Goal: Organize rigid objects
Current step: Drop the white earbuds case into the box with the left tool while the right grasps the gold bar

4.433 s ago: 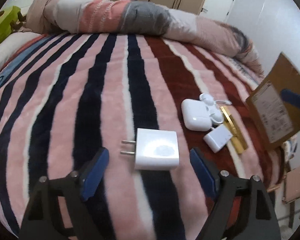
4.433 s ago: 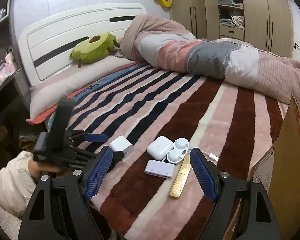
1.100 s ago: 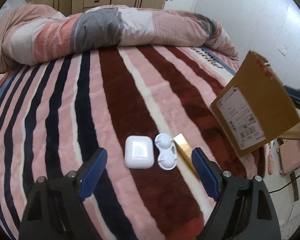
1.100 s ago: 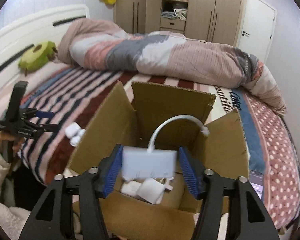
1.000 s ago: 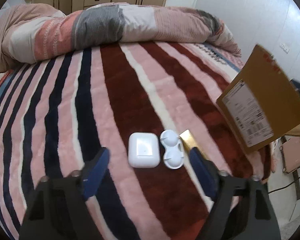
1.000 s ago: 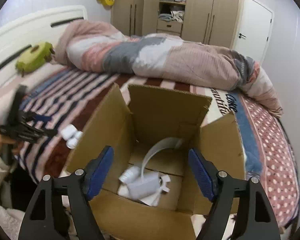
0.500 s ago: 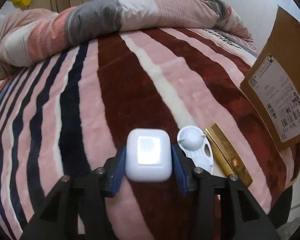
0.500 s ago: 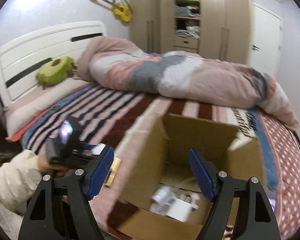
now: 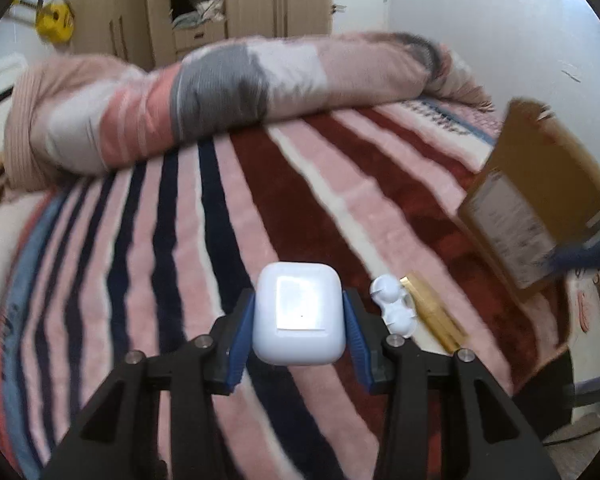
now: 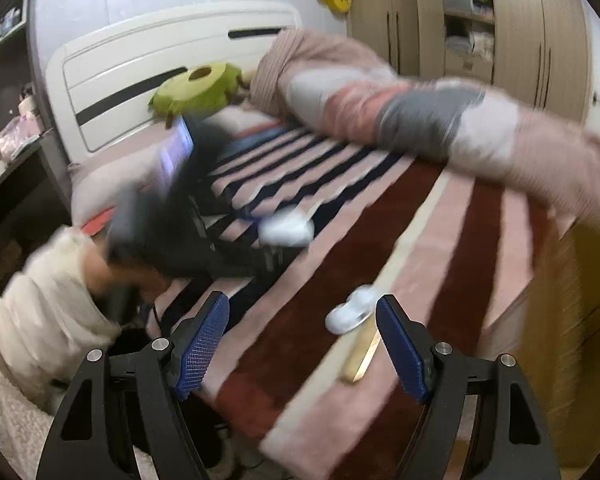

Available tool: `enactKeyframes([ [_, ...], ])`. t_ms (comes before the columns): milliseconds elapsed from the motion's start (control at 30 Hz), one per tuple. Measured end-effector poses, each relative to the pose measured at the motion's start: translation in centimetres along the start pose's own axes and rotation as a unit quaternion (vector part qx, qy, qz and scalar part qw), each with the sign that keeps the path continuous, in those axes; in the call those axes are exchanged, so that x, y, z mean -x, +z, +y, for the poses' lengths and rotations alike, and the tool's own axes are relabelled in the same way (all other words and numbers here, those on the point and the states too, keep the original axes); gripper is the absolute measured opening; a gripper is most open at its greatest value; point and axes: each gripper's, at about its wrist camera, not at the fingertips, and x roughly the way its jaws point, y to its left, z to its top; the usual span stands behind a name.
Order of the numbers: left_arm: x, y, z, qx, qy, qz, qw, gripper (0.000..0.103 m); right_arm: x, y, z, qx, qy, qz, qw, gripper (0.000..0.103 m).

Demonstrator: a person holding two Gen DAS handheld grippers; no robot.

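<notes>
The left gripper (image 9: 299, 322) was clamped on a white case (image 9: 299, 314), its 2 blue pads (image 9: 240, 344) pressed against the sides, lifted above the striped blanket (image 9: 148, 264). Just right of it lay a white earbud tray (image 9: 392, 307) touching a gold bar (image 9: 432, 312). The right gripper (image 10: 300, 344) was spread wide and held nothing, above the blurred tray. A cardboard box (image 9: 540, 200) stood at the bed's right edge.

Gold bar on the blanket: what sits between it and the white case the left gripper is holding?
In the left wrist view, a small white double-cup holder lies between the gold bar and the white case, beside the bar.
</notes>
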Motion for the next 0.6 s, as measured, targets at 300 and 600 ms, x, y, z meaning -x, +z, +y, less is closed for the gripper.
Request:
enactKeyframes([
  [300,9.3,6.2,-6.5,-0.069,-0.112,-0.055,0.9899,0.04,-8.0,-5.7,-5.6,-0.068,-0.071,0.012,0.995,0.023],
  [600,7.1,13.8,-20.1,-0.169,-0.209,-0.036,0.9625,0.04,-5.7,-7.6,-5.5,-0.054,-0.086,0.016,0.995,0.014],
])
